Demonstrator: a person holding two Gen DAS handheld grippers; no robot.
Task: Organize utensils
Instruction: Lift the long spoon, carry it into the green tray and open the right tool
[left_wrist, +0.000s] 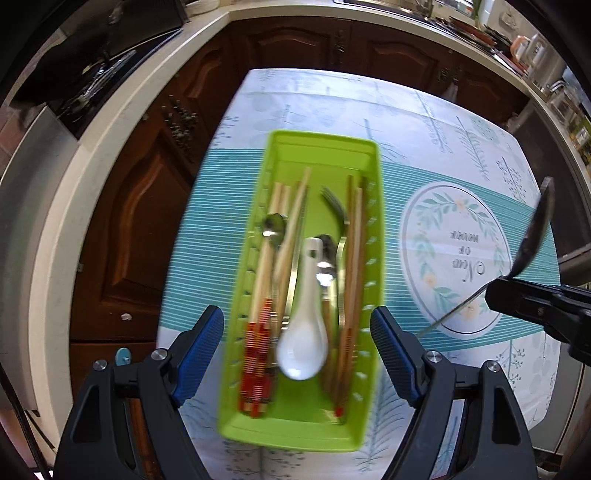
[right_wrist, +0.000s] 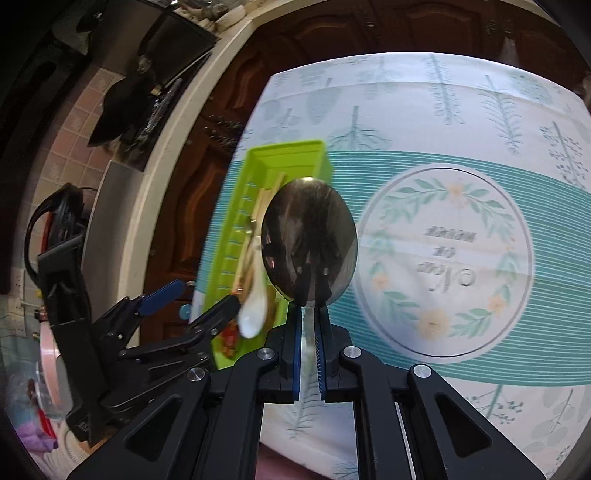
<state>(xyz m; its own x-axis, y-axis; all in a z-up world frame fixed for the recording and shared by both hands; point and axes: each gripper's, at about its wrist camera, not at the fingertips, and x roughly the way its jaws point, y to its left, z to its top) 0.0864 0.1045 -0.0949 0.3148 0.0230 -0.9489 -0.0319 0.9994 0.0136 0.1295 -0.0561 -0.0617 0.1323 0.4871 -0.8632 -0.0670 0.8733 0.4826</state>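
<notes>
A lime green tray (left_wrist: 325, 147) lies lengthwise on the patterned tablecloth. It holds wooden chopsticks (left_wrist: 264, 266), a white ceramic spoon (left_wrist: 304, 332), metal spoons (left_wrist: 275, 225) and a fork (left_wrist: 334, 205). My left gripper (left_wrist: 297, 350) hovers open over the tray's near end, a blue pad on each side and nothing held. It also shows in the right wrist view as the left gripper (right_wrist: 208, 291) beside the tray (right_wrist: 284, 155). My right gripper (right_wrist: 308, 314) is shut on the handle of a metal spoon (right_wrist: 308, 243), its bowl upright. In the left wrist view that spoon (left_wrist: 535, 236) is above the cloth, right of the tray, in the right gripper (left_wrist: 495, 291).
The tablecloth (left_wrist: 461, 240) has a round floral motif right of the tray. Dark wooden cabinets (left_wrist: 140, 221) and a pale counter edge (left_wrist: 92, 177) run close along the table's left and far sides. A stove (left_wrist: 96, 85) sits on the counter at the left.
</notes>
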